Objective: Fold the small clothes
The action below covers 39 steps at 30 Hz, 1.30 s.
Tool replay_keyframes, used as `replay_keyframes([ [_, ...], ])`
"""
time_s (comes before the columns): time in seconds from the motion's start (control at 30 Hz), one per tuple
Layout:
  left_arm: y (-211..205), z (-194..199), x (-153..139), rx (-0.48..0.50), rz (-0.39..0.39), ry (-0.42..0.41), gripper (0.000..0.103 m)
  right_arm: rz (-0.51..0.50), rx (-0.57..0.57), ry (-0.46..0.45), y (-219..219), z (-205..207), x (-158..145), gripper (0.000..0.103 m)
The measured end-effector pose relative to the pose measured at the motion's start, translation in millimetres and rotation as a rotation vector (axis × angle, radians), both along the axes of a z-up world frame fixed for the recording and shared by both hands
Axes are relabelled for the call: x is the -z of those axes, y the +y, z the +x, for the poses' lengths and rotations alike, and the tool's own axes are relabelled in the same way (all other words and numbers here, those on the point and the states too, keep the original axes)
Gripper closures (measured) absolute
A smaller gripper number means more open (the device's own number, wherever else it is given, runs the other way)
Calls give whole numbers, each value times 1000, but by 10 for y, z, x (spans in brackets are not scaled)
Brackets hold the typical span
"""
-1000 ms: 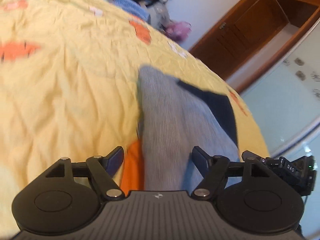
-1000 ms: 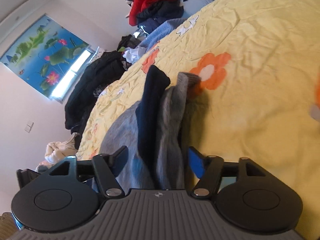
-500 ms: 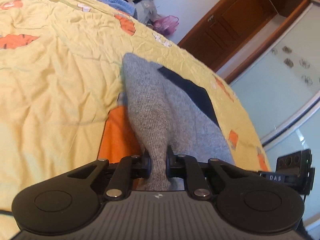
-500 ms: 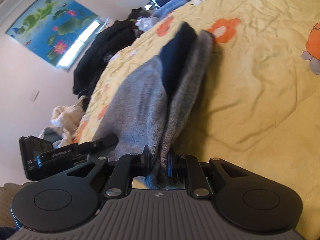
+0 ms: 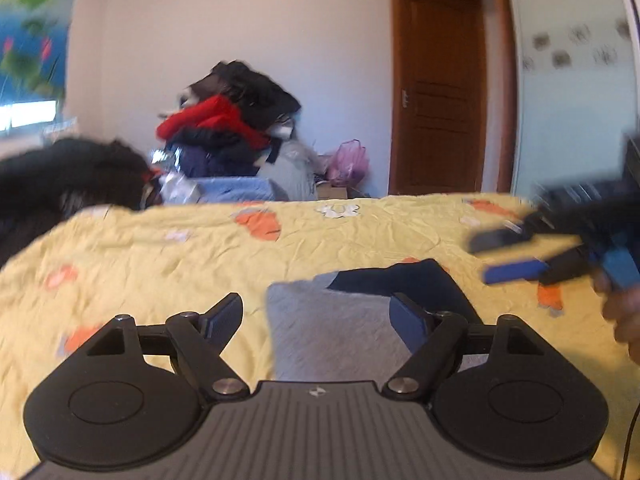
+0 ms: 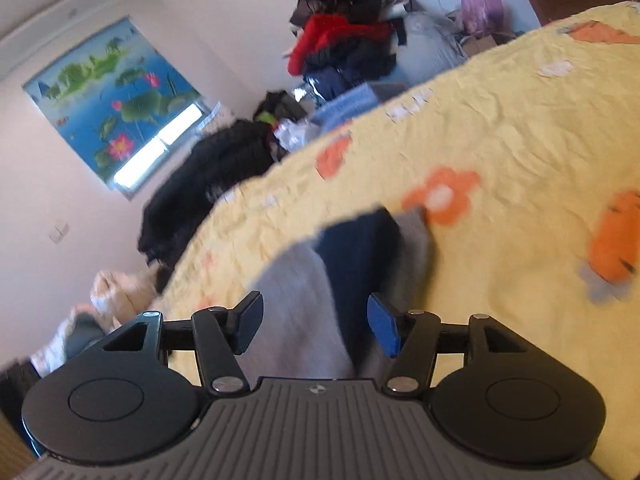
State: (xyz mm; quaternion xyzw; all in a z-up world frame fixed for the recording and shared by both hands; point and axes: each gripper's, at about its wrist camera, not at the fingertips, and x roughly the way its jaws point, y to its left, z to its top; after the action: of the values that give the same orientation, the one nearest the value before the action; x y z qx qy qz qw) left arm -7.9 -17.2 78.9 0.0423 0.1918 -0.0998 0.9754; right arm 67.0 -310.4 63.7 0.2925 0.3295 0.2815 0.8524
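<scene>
While the grey and navy sock (image 5: pixel 336 332) is lying on the yellow bed (image 5: pixel 160 264), the left tool (image 5: pixel 316 320) is opening wide, pads off it. The right tool (image 6: pixel 316 324) is opening too, touching nothing, low in the frame.

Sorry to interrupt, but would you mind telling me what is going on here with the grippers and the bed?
A person holding a gripper in each hand is folding a small grey and navy garment on a bed with a yellow flowered cover. The left gripper and the right gripper both have their jaws opening, and the pads stand clear of the cloth, so neither is gripping. The garment lies on the cover, folded over on itself, in front of both. A pile of other clothes sits beyond the bed.
</scene>
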Motion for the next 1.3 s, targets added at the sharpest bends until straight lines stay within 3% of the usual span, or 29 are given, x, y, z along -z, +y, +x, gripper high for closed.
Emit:
replay_keyframes([
  [0.07,-258,266,159,9,74,33,22,-13,-1,11,233,289,17,40],
  [0.13,-384,532,362,-9,92,126,22,-64,-2,19,462,554,90,39],
  [0.17,-397,630,464,-27,94,171,22,-89,6,53,547,678,180,37],
  [0.23,-368,632,629,-55,101,166,22,-164,13,163,664,886,443,35],
  [0.3,-302,666,687,-68,81,177,22,-204,10,149,664,935,590,52],
  [0.37,-228,703,724,-69,45,191,22,-171,26,184,580,973,616,63],
  [0.43,-205,718,708,-76,31,206,22,-187,33,193,515,1010,681,85],
  [0.47,-210,719,712,-77,35,204,22,-195,49,207,467,1024,716,103],
  [0.57,-230,685,695,-76,40,197,22,-137,76,208,340,908,665,102],
  [0.63,-222,683,695,-77,34,198,22,-178,99,127,372,673,498,85],
  [0.7,-227,694,694,-78,34,197,22,-213,95,31,431,406,324,60],
  [0.77,-235,697,693,-79,38,195,22,-229,63,-48,511,160,201,55],
  [0.87,-251,679,690,-82,41,192,22,-247,-1,-44,648,52,218,54],
  [0.97,-252,675,696,-84,42,189,22,-257,2,38,687,177,461,59],
  [1.03,-240,684,698,-86,32,192,22,-217,22,53,617,231,541,69],
  [1.1,-229,699,699,-90,25,198,21,-225,63,93,564,303,603,103],
  [1.17,-240,689,694,-90,33,195,21,-181,60,122,493,319,632,103],
  [1.23,-255,639,665,-95,58,185,21,-202,76,108,480,195,543,102],
  [1.27,-248,586,628,-100,66,180,21,-218,85,76,486,86,473,92],
  [1.3,-219,512,589,-106,59,173,21,-239,92,31,495,-58,383,75],
])
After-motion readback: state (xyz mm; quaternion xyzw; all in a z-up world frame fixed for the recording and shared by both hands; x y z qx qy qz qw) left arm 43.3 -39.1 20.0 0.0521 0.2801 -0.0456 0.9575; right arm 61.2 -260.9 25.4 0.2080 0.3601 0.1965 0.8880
